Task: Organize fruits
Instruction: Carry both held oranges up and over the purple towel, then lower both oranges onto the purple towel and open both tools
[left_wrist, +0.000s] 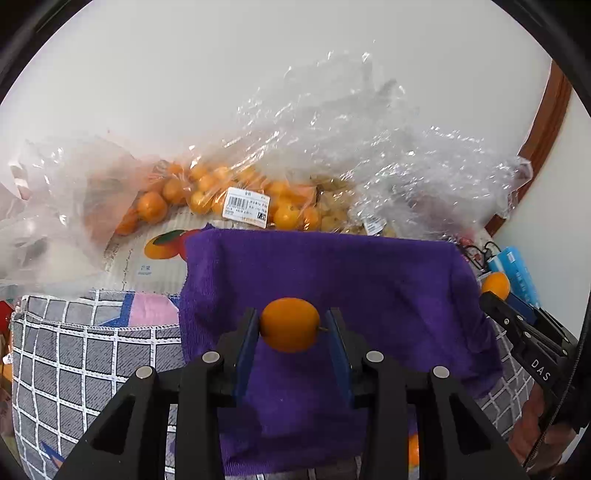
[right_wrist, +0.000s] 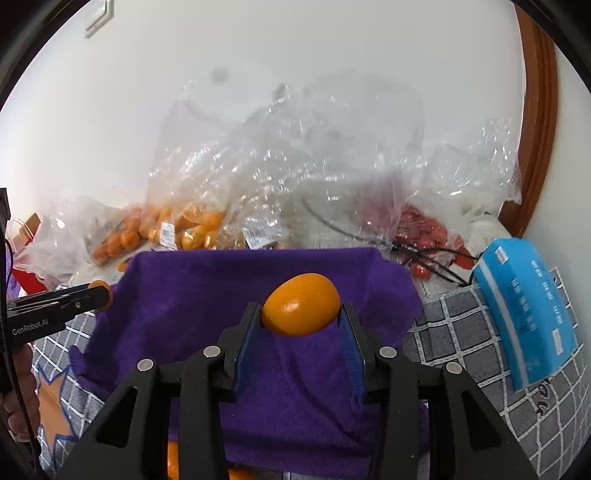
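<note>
Worktop (left_wrist: 92, 354) w/ grey grid-pattern cloth fills the near half of both views. Behind it, crinkled clear plastic bags (right_wrist: 295, 158) piled vs the wall; one bag of small orange fruit (left_wrist: 207, 192) w/ a barcode label (left_wrist: 245, 206), text too small to read. Small red fruit (right_wrist: 424, 236) in another bag on the right.

Purple towel (left_wrist: 332, 295) draped over sth at centre, can't tell what's under. Blue packet (right_wrist: 528, 314) just beside it, white print, not legible.

Left tongs (left_wrist: 291, 325) closed on an orange fruit (left_wrist: 290, 325), held above the towel. Right tongs (right_wrist: 301, 310) closed on a second orange fruit (right_wrist: 301, 304), likewise above the towel. "DAS" reads on the right tool in the left view; "GenRobot.AI" on the left tool in the right view.

Progress, my guess: early. A few orange bits peek below the towel's near edge, maybe already moved; most fruit is in the bags. Left: set these two down, then the rest.
</note>
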